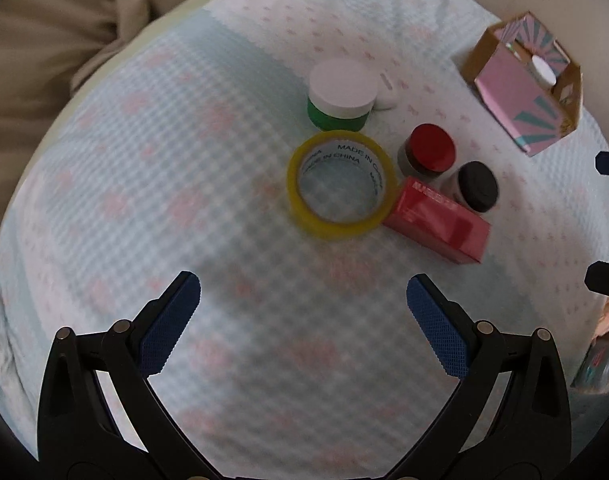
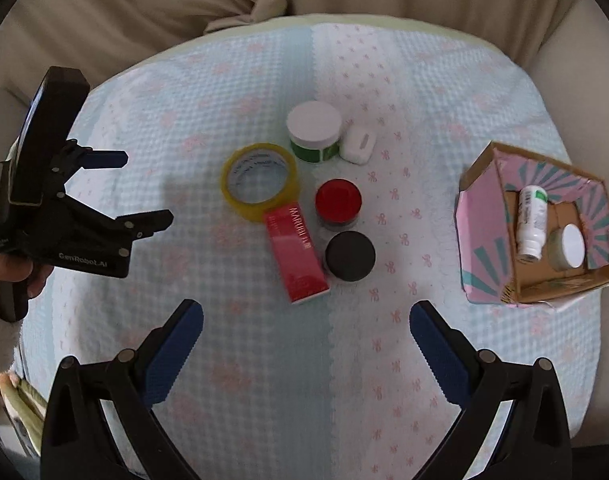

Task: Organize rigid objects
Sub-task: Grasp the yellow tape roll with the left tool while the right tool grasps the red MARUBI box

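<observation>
A yellow tape roll [image 1: 340, 184] [image 2: 260, 180], a green jar with a white lid [image 1: 341, 94] [image 2: 314, 130], a red-lidded jar [image 1: 428, 150] [image 2: 338, 202], a black-lidded jar [image 1: 476, 186] [image 2: 350, 255], a red box [image 1: 438, 220] [image 2: 296, 254] and a small white case [image 2: 359, 144] lie grouped on the quilt. A pink cardboard box [image 1: 516, 92] [image 2: 484, 236] holds a white bottle [image 2: 532, 220] and a white-lidded jar [image 2: 568, 246]. My left gripper [image 1: 304, 320] [image 2: 144, 184] is open and empty, left of the group. My right gripper [image 2: 306, 340] is open and empty, in front of the group.
The quilted blue-and-pink cloth [image 2: 264, 340] covers a rounded surface. Beige cushions [image 2: 144, 12] lie behind it. The pink box stands near the cloth's right edge.
</observation>
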`<control>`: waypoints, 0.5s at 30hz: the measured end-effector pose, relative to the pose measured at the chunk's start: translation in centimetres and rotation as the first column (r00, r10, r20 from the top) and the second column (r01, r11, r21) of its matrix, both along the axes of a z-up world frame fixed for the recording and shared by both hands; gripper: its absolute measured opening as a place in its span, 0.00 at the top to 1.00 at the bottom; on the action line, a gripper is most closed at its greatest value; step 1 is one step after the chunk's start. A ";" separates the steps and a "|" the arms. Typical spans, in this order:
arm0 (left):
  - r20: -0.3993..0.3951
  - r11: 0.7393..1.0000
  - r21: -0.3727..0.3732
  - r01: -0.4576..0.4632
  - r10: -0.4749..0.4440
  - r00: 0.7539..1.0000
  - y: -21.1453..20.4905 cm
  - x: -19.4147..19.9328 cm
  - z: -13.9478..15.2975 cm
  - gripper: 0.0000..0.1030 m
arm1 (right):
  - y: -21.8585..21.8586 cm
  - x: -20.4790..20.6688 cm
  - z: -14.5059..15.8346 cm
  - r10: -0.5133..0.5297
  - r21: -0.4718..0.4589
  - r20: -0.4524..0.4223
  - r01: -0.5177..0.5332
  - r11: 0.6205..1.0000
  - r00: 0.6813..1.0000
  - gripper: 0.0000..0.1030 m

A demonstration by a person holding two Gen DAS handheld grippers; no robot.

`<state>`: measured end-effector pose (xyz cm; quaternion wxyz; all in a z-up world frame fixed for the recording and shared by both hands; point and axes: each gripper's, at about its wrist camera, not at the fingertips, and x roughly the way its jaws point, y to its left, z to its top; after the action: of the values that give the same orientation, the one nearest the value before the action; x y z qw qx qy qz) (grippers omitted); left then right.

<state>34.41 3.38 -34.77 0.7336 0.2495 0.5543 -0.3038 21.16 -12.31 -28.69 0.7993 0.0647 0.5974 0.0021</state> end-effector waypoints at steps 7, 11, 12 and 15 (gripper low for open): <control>-0.026 0.993 0.034 0.113 -0.112 0.993 -2.7 1.7 -5.1 0.00 | 1.0 2.5 -4.1 0.106 0.011 -0.013 -0.105 0.994 0.994 0.07; -0.038 0.984 0.058 0.170 -0.168 0.985 -3.6 2.1 -7.5 0.00 | 3.2 3.4 -6.9 0.224 -0.035 -0.053 -0.226 0.973 0.973 0.19; -0.038 0.982 0.058 0.182 -0.180 0.983 -3.8 2.2 -7.9 0.00 | 3.7 3.6 -7.6 0.246 -0.042 -0.062 -0.249 0.968 0.967 0.20; -0.024 0.975 0.056 0.216 -0.215 0.976 -4.4 2.3 -8.6 0.00 | 4.4 4.2 -9.0 0.263 -0.045 -0.070 -0.266 0.963 0.962 0.27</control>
<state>36.72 -1.07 -43.37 0.6838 0.3267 0.5393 -0.3673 25.36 -7.91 -37.68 0.7741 -0.0371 0.6254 0.0906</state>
